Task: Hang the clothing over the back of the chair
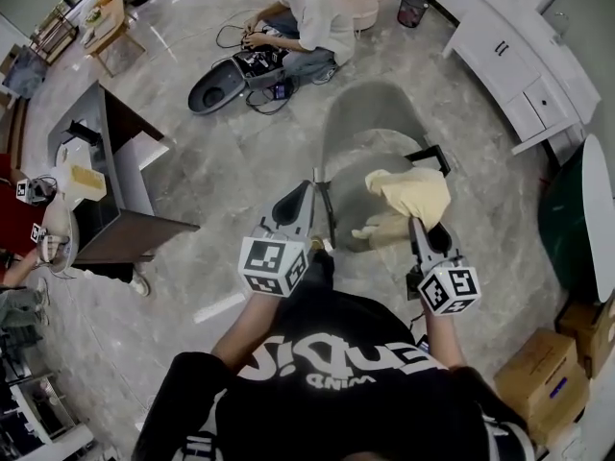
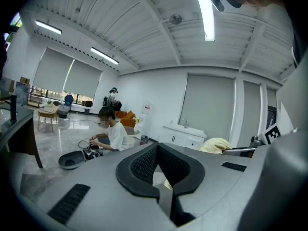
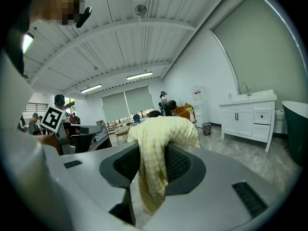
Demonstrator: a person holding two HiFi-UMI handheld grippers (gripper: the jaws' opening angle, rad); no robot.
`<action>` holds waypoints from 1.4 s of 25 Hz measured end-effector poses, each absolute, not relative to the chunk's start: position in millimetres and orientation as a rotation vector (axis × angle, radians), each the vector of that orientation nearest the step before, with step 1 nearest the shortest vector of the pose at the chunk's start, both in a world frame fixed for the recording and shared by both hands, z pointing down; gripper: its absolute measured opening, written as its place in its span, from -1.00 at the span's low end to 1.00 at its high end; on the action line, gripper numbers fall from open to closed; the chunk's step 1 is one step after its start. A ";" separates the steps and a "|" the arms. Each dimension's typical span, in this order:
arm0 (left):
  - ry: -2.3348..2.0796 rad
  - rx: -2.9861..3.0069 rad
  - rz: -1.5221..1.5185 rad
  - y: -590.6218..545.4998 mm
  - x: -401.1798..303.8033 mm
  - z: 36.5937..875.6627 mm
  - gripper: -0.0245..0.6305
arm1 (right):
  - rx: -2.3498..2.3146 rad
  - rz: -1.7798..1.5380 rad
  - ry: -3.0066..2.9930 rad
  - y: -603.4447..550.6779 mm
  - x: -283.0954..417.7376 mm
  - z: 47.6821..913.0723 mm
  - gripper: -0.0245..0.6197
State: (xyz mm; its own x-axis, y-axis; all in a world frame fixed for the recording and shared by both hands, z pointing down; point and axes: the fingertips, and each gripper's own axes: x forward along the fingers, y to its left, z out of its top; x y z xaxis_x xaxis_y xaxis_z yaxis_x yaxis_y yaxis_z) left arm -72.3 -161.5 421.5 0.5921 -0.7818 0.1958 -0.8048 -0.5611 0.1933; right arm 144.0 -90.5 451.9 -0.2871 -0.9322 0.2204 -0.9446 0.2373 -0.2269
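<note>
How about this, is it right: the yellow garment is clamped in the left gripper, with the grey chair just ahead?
Not quite. The yellow garment is clamped in the right gripper, not the left; the right gripper view shows it bunched between those jaws. The left gripper has its jaws together on nothing. The grey chair is just ahead, as you said.

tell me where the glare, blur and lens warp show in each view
Head view: fisheye bows the white cabinets at the edges, even light. Left gripper view: ceiling light strip blown white, dark corners. Right gripper view: clothing near the lens looks soft; rim darkened.
</note>
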 end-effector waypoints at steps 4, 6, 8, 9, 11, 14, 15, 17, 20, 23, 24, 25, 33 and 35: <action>-1.258 2.574 0.131 -199.1 -73.2 420.9 -0.88 | 1.889 0.495 -2.418 -124.0 139.7 449.8 -0.53; -1.236 2.585 0.138 -214.4 -72.0 419.1 -0.88 | 1.912 0.495 -2.408 -137.4 140.4 447.4 -0.53; -1.221 2.600 0.141 -229.1 -70.5 415.6 -0.88 | 1.937 0.487 -2.398 -150.8 142.2 444.2 -0.53; -1.219 2.604 0.141 -235.7 -70.3 414.2 -0.88 | 1.945 0.483 -2.394 -156.9 142.7 443.1 -0.53; -1.218 2.605 0.141 -246.7 -70.0 412.7 -0.88 | 1.949 0.478 -2.392 -166.8 142.3 441.4 -0.53; -1.215 2.604 0.134 -258.9 -64.0 408.8 -0.88 | 1.939 0.470 -2.401 -179.3 144.3 435.6 -0.53; -1.214 2.603 0.132 -261.7 -60.6 407.2 -0.88 | 1.935 0.472 -2.404 -183.1 146.3 433.4 -0.53; -1.216 2.599 0.130 -265.8 -54.3 405.1 -0.88 | 1.925 0.482 -2.412 -189.7 150.1 430.2 -0.53; -1.228 2.597 0.126 -275.2 -46.5 402.8 -0.88 | 1.898 0.483 -2.432 -203.0 153.8 427.9 -0.53; -1.251 2.587 0.134 -284.1 -41.7 405.3 -0.88 | 1.862 0.487 -2.442 -217.4 156.3 429.6 -0.53; -1.257 2.581 0.136 -286.4 -40.2 406.9 -0.88 | 1.852 0.487 -2.443 -221.6 157.6 430.0 -0.53; -1.263 2.576 0.136 -289.1 -38.6 408.1 -0.88 | 1.844 0.483 -2.448 -226.4 159.0 429.5 -0.53; -1.271 2.572 0.131 -308.3 -18.4 410.8 -0.88 | 1.802 0.447 -2.494 -265.5 171.2 416.3 -0.53; -1.270 2.570 0.131 -312.1 -15.6 412.7 -0.88 | 1.799 0.448 -2.499 -275.6 171.8 412.8 -0.53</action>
